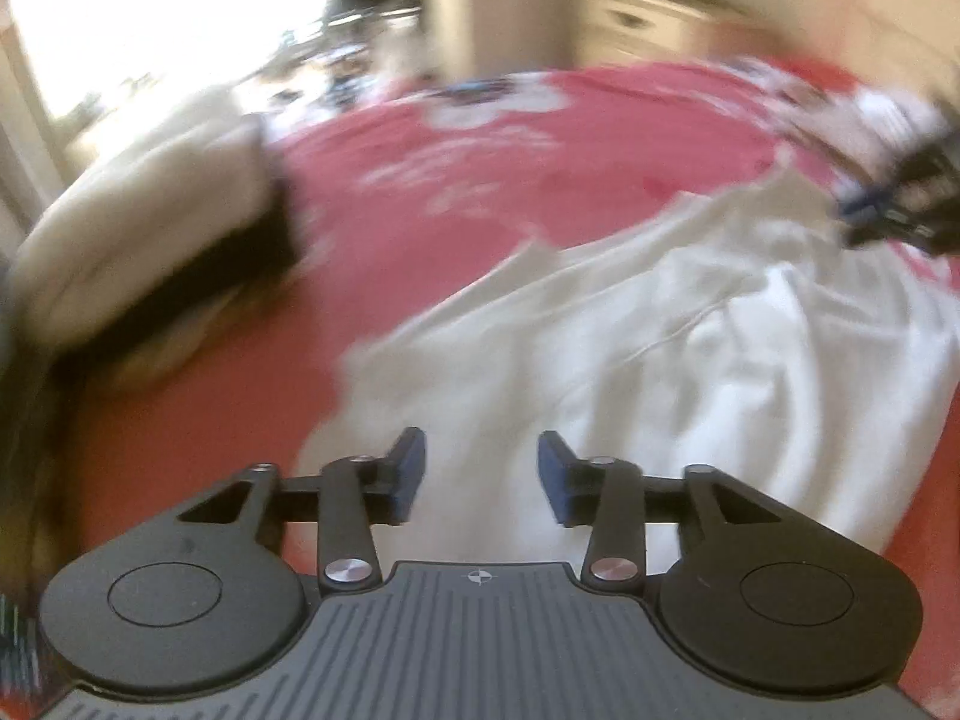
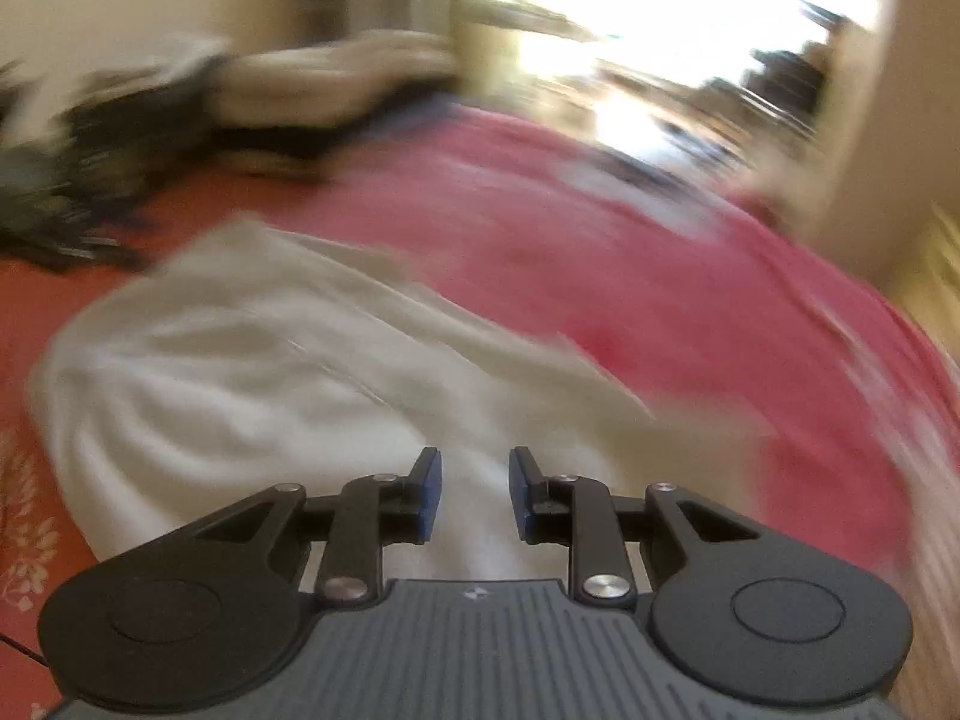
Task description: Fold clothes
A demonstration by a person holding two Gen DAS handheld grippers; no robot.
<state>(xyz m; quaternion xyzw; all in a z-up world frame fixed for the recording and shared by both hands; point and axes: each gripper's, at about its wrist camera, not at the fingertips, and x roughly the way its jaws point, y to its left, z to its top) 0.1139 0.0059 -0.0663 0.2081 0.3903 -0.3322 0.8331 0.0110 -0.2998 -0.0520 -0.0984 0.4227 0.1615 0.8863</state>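
Observation:
A white garment [image 1: 690, 348] lies rumpled on a red bedspread [image 1: 456, 192]. In the left wrist view my left gripper [image 1: 480, 474] hovers over the garment's near edge, open, with nothing between its blue pads. The right gripper [image 1: 894, 204] shows as a dark blur at the far right edge, over the garment's far corner. In the right wrist view the same white garment [image 2: 252, 372] spreads to the left and ahead, and my right gripper [image 2: 475, 492] is open above its near part, empty. Both views are motion-blurred.
A stack of folded cream and dark clothes [image 1: 156, 240] sits on the bed to the left; the same stack [image 2: 312, 96] is at the far left in the right wrist view. A bright window [image 2: 660, 30] and a white dresser [image 1: 648, 18] stand beyond the bed.

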